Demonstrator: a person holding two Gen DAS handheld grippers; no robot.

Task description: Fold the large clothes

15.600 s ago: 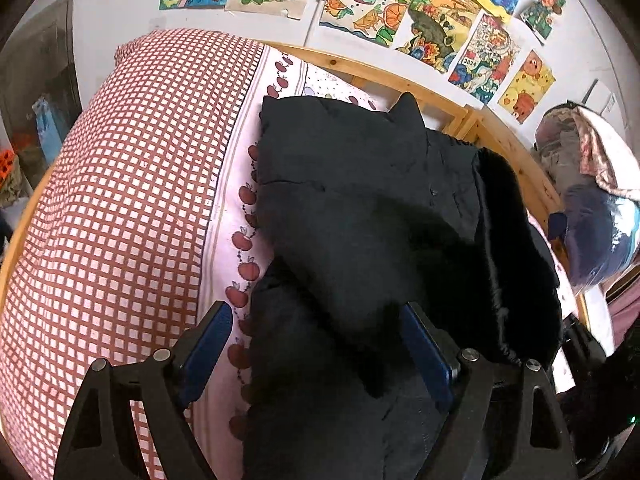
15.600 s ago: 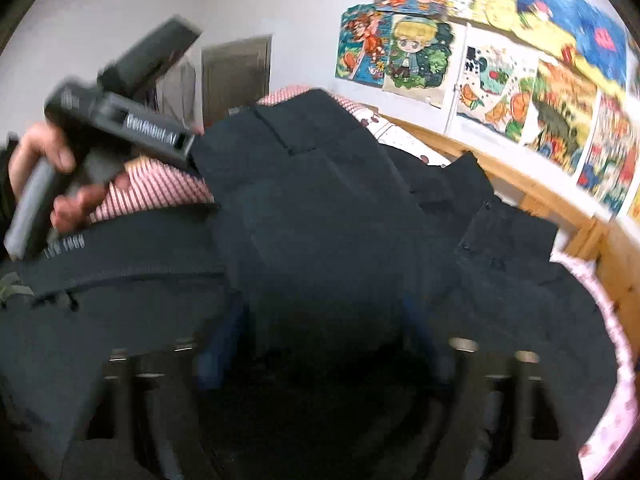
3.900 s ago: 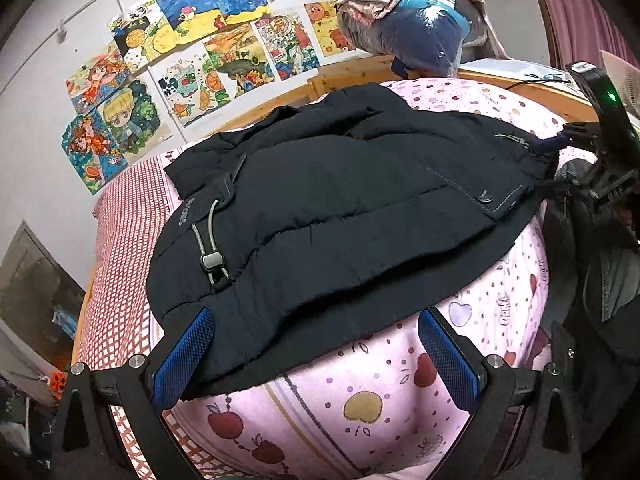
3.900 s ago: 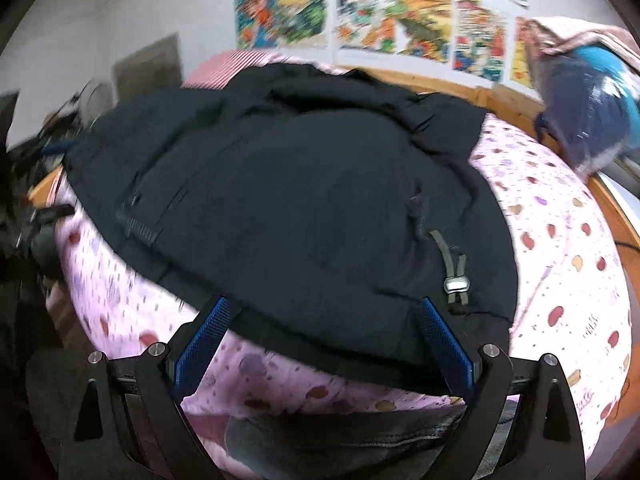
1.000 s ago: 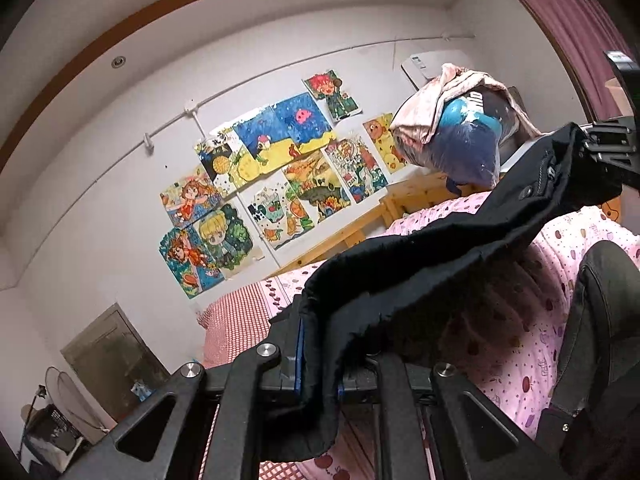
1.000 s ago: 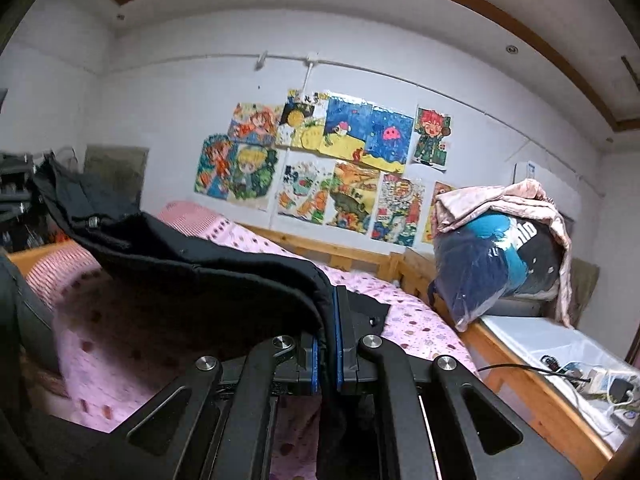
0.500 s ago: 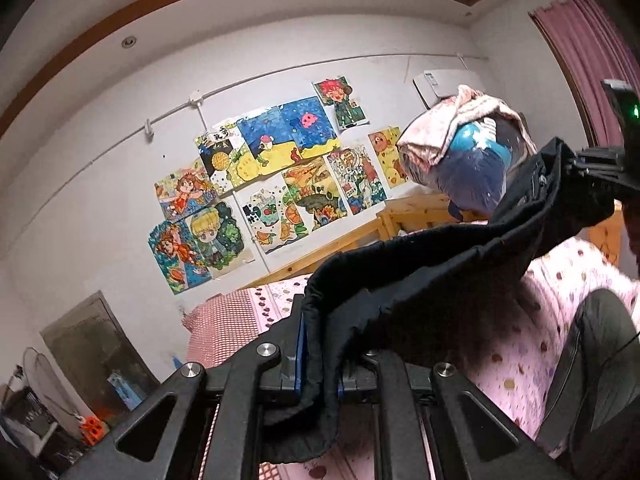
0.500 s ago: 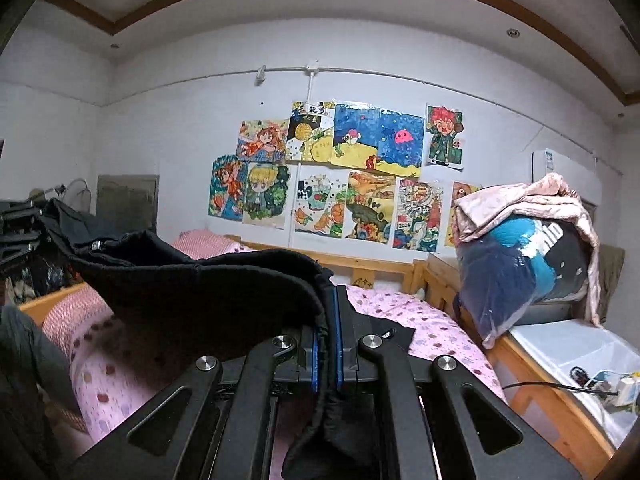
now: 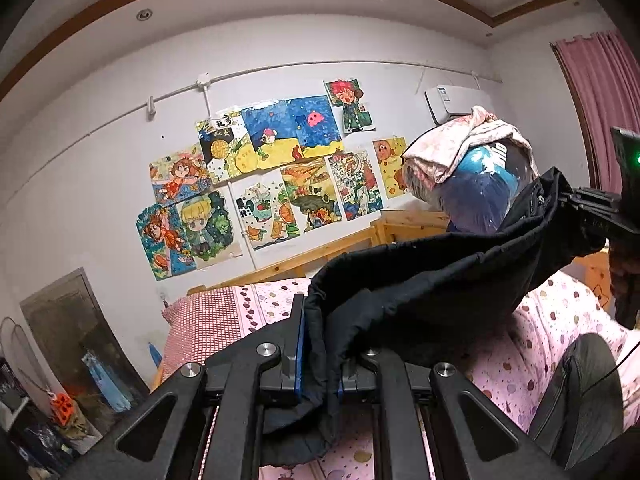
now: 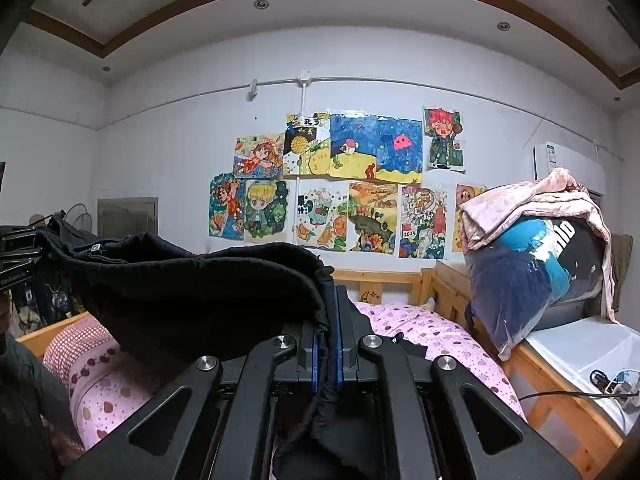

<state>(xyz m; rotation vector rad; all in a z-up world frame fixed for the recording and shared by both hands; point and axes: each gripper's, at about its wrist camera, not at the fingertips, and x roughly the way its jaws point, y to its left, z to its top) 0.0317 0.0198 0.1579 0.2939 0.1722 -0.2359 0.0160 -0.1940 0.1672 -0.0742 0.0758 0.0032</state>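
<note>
Left gripper [image 9: 318, 354] clamped on jacket [image 9: 432, 280] edge, lower centre of frame. Right gripper [image 10: 328, 354] likewise clamped on jacket [image 10: 192, 280] edge. Jacket stretched between both, sagging, lifted above bed [image 10: 420, 332]; drawings [image 10: 340, 184] on wall behind.

A bedroom in a home. Wooden bed [image 10: 404, 278] with pink spotted sheet [image 10: 432, 334], bright drawings [image 10: 352, 184] taped to the white wall. Bundled bedding [image 10: 536, 256] stacked beside, pink curtain [image 9: 600, 92] at the window.
</note>
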